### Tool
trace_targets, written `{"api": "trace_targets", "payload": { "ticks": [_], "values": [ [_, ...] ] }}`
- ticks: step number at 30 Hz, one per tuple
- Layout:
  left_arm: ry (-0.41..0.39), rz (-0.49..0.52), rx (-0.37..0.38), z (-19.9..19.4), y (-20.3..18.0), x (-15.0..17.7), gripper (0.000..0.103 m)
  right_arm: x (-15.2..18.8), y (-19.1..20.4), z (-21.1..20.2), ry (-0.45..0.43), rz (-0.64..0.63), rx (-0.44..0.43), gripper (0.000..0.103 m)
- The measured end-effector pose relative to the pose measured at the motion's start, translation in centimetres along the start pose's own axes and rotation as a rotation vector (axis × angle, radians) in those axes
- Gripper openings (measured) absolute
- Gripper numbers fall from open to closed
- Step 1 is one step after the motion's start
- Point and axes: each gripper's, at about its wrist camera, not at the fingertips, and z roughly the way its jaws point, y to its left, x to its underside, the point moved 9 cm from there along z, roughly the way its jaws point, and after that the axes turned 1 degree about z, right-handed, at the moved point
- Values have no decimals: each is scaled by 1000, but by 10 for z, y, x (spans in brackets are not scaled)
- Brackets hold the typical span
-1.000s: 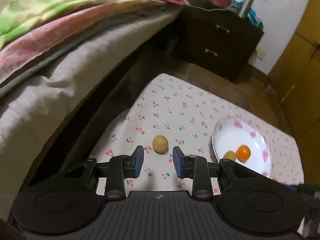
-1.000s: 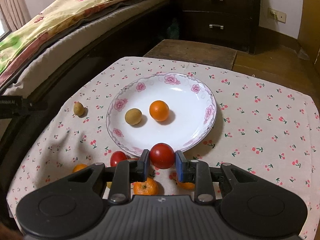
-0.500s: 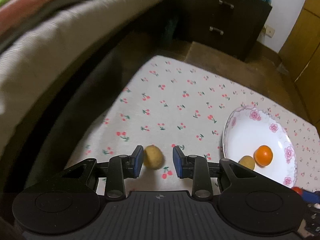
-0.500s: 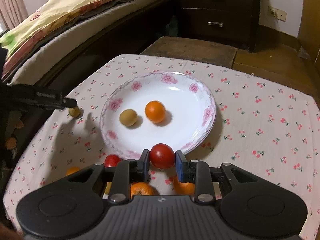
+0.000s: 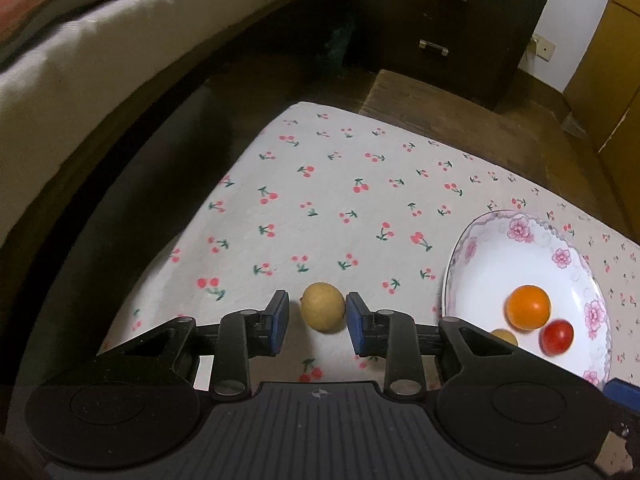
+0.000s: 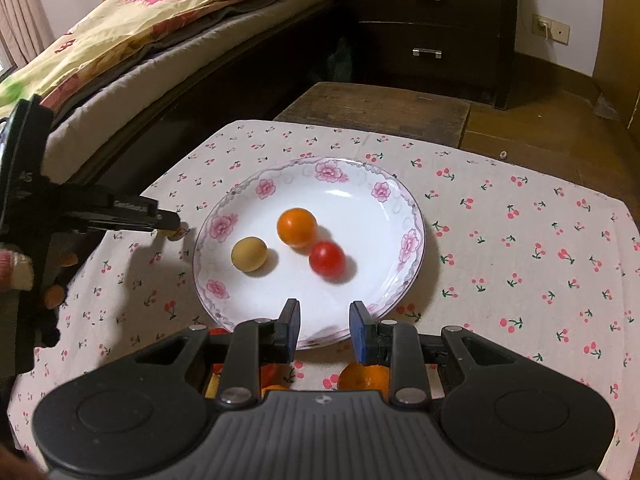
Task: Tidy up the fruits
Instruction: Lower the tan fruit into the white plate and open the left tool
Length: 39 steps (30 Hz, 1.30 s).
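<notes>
A white flowered plate (image 6: 384, 192) stands on the cherry-print cloth. In it lie an orange (image 6: 297, 227), a yellow-brown fruit (image 6: 249, 254) and a red tomato (image 6: 327, 261), blurred beside the orange. My right gripper (image 6: 325, 324) hangs over the plate's near rim, open, with nothing between its pads. Left of the plate (image 5: 520, 220), my left gripper (image 5: 318, 316) is low on the cloth, open around a small yellow fruit (image 5: 322, 312). The right pad is almost against this fruit and the left pad stands clear of it. The right wrist view shows the same fingers (image 6: 160, 218).
A mandarin (image 6: 364, 376) and other fruit (image 6: 272, 372) lie on the cloth under my right gripper. A bed (image 6: 120, 60) runs along the left. A dark dresser (image 6: 432, 24) and a wooden bench (image 6: 380, 104) stand beyond the far table edge.
My left gripper came down and forward until the yellow fruit sat between its fingers. The tomato left my right gripper and now lies in the plate beside the orange.
</notes>
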Motion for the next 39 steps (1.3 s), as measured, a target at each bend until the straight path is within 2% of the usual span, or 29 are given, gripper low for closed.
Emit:
{"api": "trace_targets", "payload": {
  "ticks": [6, 18, 25, 32, 35, 37, 39],
  "values": [
    [17, 0, -7, 12, -4, -3, 37, -4, -4, 7, 5, 2, -3, 28],
    [-4, 9, -22, 13, -8, -7, 35, -5, -6, 6, 8, 9, -10, 29],
    [-35, 14, 32, -14, -17, -7, 35, -6, -8, 6, 4, 15, -5, 28],
    [-47, 136, 134, -38, -76, 8, 36, -7, -6, 1, -7, 7, 6, 29],
    [-46, 162, 142, -36, -88, 11, 39, -6, -9, -1, -7, 13, 13, 29],
    [-46, 162, 148, -36, -91, 12, 45, -7, -11, -2, -10, 22, 13, 29],
    [-50, 163, 148, -36, -90, 11, 45, -8, -13, -3, -15, 25, 12, 29]
  ]
}}
